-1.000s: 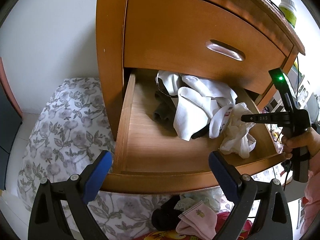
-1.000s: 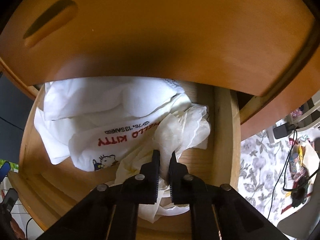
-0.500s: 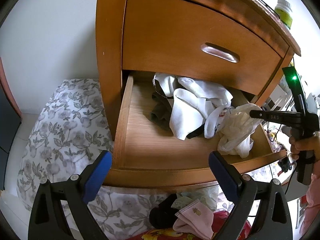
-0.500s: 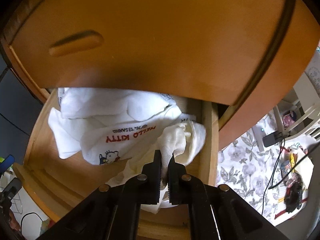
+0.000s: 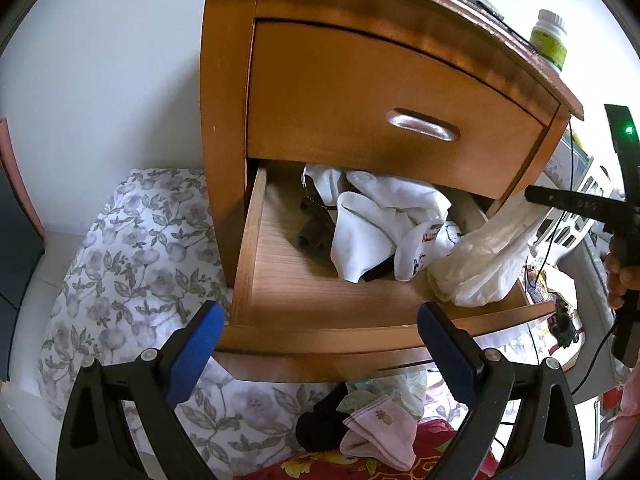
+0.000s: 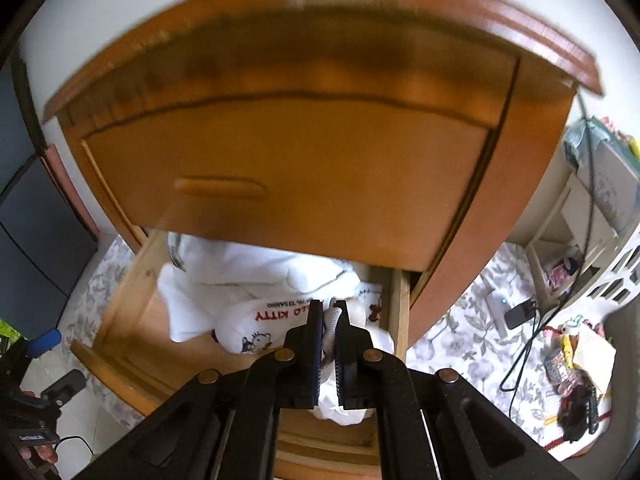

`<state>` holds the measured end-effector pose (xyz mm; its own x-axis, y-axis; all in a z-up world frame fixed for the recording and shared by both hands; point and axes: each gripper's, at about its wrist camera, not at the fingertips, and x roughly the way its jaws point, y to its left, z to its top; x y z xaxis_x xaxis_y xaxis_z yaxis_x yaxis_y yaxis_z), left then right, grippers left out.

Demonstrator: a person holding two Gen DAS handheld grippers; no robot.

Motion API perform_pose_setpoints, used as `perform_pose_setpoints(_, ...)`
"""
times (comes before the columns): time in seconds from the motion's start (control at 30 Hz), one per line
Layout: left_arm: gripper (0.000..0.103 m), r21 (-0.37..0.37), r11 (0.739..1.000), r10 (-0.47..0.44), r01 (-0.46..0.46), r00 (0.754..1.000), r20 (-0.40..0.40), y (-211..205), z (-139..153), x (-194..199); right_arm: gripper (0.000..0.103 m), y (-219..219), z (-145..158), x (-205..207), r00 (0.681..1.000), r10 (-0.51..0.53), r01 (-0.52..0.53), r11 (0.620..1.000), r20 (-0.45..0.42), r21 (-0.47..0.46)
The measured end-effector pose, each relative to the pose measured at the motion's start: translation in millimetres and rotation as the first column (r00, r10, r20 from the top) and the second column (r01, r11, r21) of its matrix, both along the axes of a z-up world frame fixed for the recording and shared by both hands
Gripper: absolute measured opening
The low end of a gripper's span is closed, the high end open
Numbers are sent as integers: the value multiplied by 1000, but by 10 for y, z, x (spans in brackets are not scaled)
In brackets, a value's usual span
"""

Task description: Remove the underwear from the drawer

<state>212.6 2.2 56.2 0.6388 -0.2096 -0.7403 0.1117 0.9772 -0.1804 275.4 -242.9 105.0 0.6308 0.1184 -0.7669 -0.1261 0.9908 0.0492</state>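
A cream-white piece of underwear (image 5: 480, 256) hangs stretched from my right gripper (image 6: 329, 307), which is shut on it. Its lower end still rests in the right front corner of the open lower drawer (image 5: 320, 330). The same underwear (image 6: 344, 412) shows between and below the black fingers in the right wrist view. More white garments, one printed Hello Kitty (image 5: 420, 248), lie heaped in the drawer with dark items behind. My left gripper (image 5: 318, 330) stands open in front of the drawer's front edge, holding nothing.
The wooden nightstand (image 5: 224, 120) has a shut upper drawer (image 5: 380, 120) and a green bottle (image 5: 550, 40) on top. A floral sheet (image 5: 132, 264) lies at left. Pink and dark clothes (image 5: 372, 432) sit below the drawer. Cables and clutter (image 6: 568, 372) lie right.
My right gripper has lifted up and back to the right, pulling the cream underwear taut and partly out of the drawer. The left gripper has drawn back slightly.
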Motion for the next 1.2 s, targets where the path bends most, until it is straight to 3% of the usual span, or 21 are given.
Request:
perform_pose_setpoints(0.33,97,0,1000,0,0,1000,18,-5,110,-137,5,37,250,-174,999,13,-12,1000,53,-19)
perform_pose_setpoints(0.5,97,2,1000,-5,5,1000,17,-12,117,-176,6,8,-35,-85,998,13,-12,1000,-63,23)
perform_pose_setpoints(0.67,97,9,1000,-4,4,1000,8,-10,92,-175,6,18,-507,106,970,27,-19,999,-240,34)
perform_pose_setpoints(0.8,97,12,1000,-5,5,1000,-2,-1,48,-151,29,41,-794,220,942,34,-28,999,-333,22)
perform_pose_setpoints(0.9,97,14,1000,-4,4,1000,-11,7,7,-117,33,63,-947,320,921,45,-53,999,-387,-11)
perform_pose_setpoints(1.0,97,13,1000,-7,7,1000,-18,11,-22,-94,56,59,-1062,413,900,41,-53,999,-434,-14)
perform_pose_setpoints(1.2,97,18,1000,-15,15,1000,-22,3,-51,-56,61,168,-1280,528,861,72,-95,995,-503,-21)
